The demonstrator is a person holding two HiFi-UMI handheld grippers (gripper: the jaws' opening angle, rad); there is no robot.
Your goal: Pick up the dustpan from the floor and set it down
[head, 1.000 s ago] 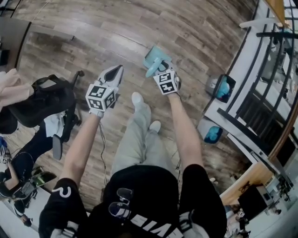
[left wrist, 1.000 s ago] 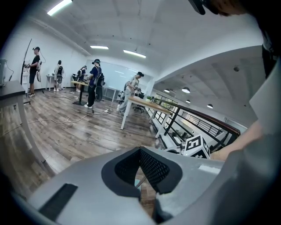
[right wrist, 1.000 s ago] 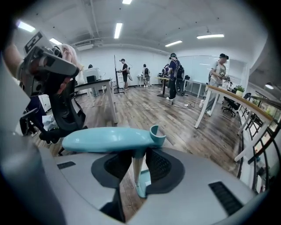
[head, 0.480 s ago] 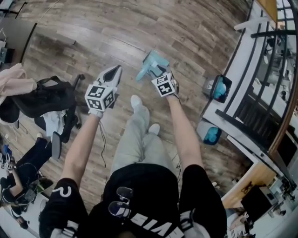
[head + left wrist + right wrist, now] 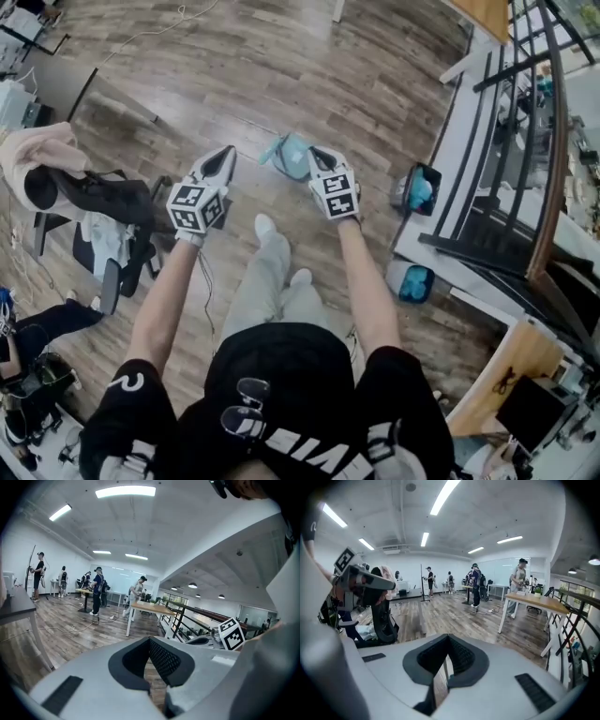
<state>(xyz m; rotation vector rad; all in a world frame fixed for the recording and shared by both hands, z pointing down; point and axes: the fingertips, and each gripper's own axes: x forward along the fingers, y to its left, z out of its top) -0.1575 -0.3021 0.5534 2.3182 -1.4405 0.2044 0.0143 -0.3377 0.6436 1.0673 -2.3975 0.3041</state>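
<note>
Right gripper (image 5: 312,155), seen from the head view, is reaching forward from the person's right hand, its jaws pressing together on the teal dustpan (image 5: 286,155). They have just been closing. The dustpan is sticking out to the left of that gripper's tip, over the wooden floor (image 5: 187,56) and ahead of the person's white shoes (image 5: 263,225). Left gripper (image 5: 228,152) is hanging just beside it, apart from the dustpan, its jaws tapering to one closed point with nothing in them. A black chair (image 5: 103,199) with a pink cloth draped on it is standing at the left, and a dark railing (image 5: 525,141) is running along the right.

From the left gripper view, the left gripper (image 5: 150,641) is showing its dark pads meeting at their far ends, with only floorboards showing below them. The right gripper's marker cube (image 5: 232,634) is peeking in at the right edge.

From the right gripper view, the right gripper (image 5: 447,639) is keeping its pads together but for a narrow slit, and a thin pale and teal sliver is showing in that slit. More of the dustpan is not showing here. The left gripper (image 5: 361,581) is hanging at the upper left, and a light wooden table (image 5: 534,603) is standing further back.
</note>
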